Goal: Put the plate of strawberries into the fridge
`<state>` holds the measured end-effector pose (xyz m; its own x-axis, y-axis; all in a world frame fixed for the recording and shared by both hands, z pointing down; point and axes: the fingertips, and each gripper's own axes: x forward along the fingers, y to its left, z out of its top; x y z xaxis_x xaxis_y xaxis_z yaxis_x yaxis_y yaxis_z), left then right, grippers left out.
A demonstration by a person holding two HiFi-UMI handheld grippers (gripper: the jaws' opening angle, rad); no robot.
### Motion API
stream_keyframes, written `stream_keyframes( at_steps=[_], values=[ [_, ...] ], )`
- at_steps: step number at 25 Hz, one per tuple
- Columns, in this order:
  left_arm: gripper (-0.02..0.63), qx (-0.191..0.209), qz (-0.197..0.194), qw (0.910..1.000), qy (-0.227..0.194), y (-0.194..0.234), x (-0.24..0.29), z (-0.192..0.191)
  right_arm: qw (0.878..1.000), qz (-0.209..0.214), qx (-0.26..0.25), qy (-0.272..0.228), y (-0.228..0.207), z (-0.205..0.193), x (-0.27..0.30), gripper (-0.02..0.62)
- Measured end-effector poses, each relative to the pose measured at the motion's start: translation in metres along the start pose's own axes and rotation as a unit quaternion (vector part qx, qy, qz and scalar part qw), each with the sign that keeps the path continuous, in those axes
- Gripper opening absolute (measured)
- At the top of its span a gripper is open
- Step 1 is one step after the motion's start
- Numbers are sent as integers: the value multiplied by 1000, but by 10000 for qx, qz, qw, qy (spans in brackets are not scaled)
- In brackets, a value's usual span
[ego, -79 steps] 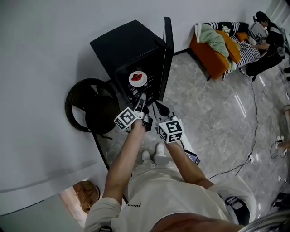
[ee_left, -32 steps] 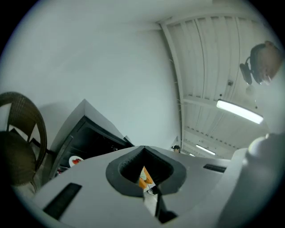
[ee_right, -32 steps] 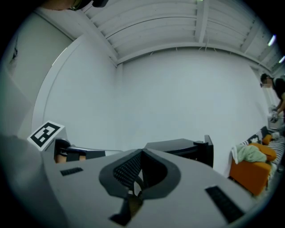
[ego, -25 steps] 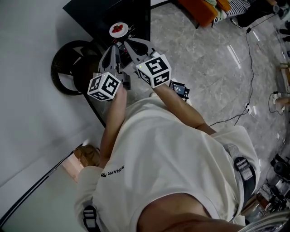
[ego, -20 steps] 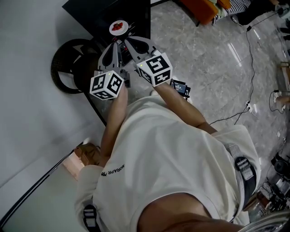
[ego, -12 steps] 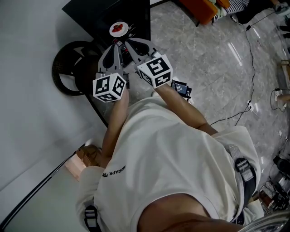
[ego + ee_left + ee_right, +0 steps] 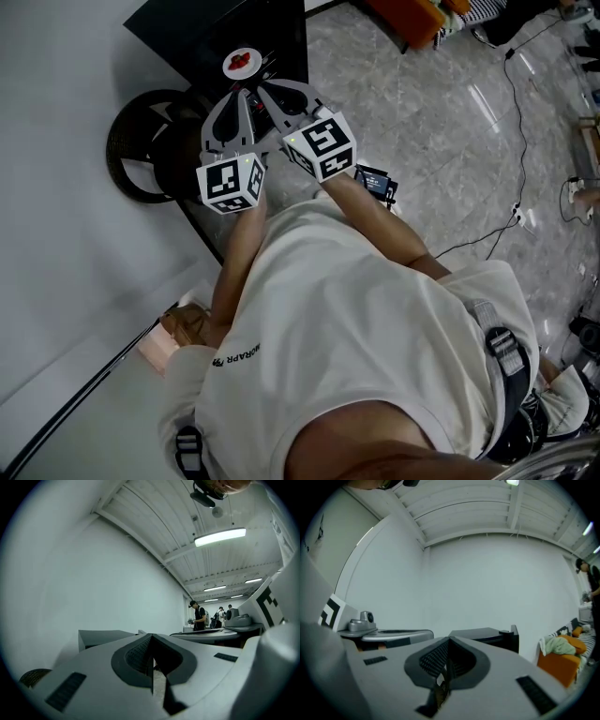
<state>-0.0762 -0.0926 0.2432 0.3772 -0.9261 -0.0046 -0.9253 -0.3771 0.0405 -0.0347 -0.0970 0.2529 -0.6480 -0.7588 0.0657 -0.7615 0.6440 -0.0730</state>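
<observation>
The white plate of red strawberries sits on a shelf inside the black fridge, whose door stands open. Both grippers are held side by side near the person's chest, short of the fridge and pointing towards it. My left gripper is shut with nothing in it; its own view shows the jaws closed against the white wall. My right gripper is shut and empty too, and in its own view the jaws are closed, with the fridge beyond them.
A round black wicker chair stands left of the fridge against the wall. An orange sofa is at the top, and cables trail over the marble floor on the right. Several people stand far off.
The person has backed away from the fridge and lifted both grippers; the plate stays on its shelf. Over the last second the left gripper drifted slightly right, both staying shut.
</observation>
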Motion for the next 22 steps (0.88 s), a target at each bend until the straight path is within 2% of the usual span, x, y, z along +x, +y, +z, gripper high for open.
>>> stream_keyframes(
  at_steps=[10, 22],
  values=[
    [0, 205, -7, 9998, -37, -2, 2, 1, 9998, 129, -122, -65, 3, 0, 3, 12],
    [0, 203, -14, 9998, 16, -6, -2, 2, 9998, 151, -115, -20, 6, -2, -1, 12]
  ],
)
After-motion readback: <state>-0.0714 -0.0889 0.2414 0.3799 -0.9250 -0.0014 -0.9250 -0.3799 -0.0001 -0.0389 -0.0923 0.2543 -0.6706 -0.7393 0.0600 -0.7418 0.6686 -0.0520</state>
